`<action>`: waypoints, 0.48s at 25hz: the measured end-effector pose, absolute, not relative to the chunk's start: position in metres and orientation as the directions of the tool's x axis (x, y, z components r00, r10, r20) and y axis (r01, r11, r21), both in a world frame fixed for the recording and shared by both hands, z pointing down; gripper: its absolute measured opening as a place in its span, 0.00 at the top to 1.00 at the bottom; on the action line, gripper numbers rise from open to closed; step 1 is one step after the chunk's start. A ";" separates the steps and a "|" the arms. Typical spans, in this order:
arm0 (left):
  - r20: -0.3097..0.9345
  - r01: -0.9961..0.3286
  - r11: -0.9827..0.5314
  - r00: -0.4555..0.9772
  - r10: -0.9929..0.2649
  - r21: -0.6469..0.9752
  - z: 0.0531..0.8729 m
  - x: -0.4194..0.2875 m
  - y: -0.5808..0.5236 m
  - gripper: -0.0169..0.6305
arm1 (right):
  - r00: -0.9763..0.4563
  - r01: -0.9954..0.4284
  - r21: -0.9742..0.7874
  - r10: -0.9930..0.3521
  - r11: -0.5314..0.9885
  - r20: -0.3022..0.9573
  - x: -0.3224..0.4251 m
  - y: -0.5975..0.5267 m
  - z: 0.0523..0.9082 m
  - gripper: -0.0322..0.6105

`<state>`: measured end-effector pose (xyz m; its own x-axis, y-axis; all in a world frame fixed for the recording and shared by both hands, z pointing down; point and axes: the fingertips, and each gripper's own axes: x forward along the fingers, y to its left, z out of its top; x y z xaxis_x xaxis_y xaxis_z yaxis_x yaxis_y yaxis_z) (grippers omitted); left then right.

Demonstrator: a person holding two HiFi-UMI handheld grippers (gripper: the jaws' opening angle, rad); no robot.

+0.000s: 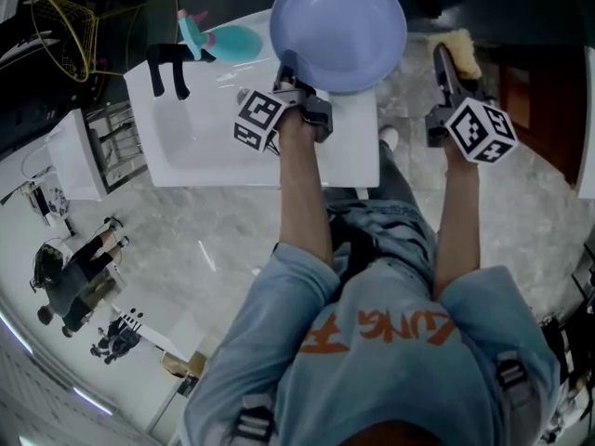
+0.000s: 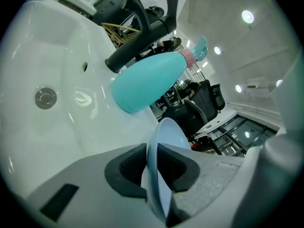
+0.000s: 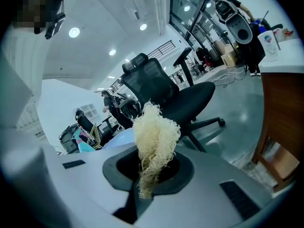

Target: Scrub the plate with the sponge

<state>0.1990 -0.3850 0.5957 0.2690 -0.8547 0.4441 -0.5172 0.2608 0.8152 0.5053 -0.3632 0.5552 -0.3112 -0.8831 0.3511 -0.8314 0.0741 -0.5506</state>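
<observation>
Head view: your left gripper [image 1: 296,89] holds the lavender plate [image 1: 339,26] up by the white sink [image 1: 186,151]. The orange lettering on your shirt [image 1: 372,328] is unreadable.

Left gripper view: the jaws pinch the plate's rim — a teal bottle [image 2: 147,82] lies beyond.

Right gripper view: your right gripper [image 3: 149,175] clamps the stringy sponge [image 3: 154,137].

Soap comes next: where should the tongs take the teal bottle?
Probably the teal bottle at its narrow pink neck, from the side away from the black faucet: the body looks too wide, and the faucet crowds the other side.
</observation>
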 end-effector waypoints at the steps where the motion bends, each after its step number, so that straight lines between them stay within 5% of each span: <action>1: 0.446 -0.536 0.252 0.268 -0.854 0.805 0.595 0.200 -0.386 0.90 | -0.316 -0.830 -0.553 -0.881 0.077 0.352 0.504 -0.364 0.556 0.90; 6: 0.474 -0.662 0.201 0.261 -0.841 0.722 0.587 0.196 -0.387 0.68 | -0.333 -0.827 -0.553 -0.879 0.099 0.340 0.497 -0.370 0.551 0.90; 12: 0.476 -0.752 0.160 0.223 -0.851 0.639 0.558 0.175 -0.377 0.66 | -0.323 -0.855 -0.499 -0.897 0.140 0.301 0.486 -0.378 0.513 0.90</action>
<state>0.1754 -0.3774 0.5576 0.2232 -0.8509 0.4755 -0.7521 0.1600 0.6393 0.4859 -0.3782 0.5132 -0.3227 -0.8974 0.3009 -0.8551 0.1402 -0.4991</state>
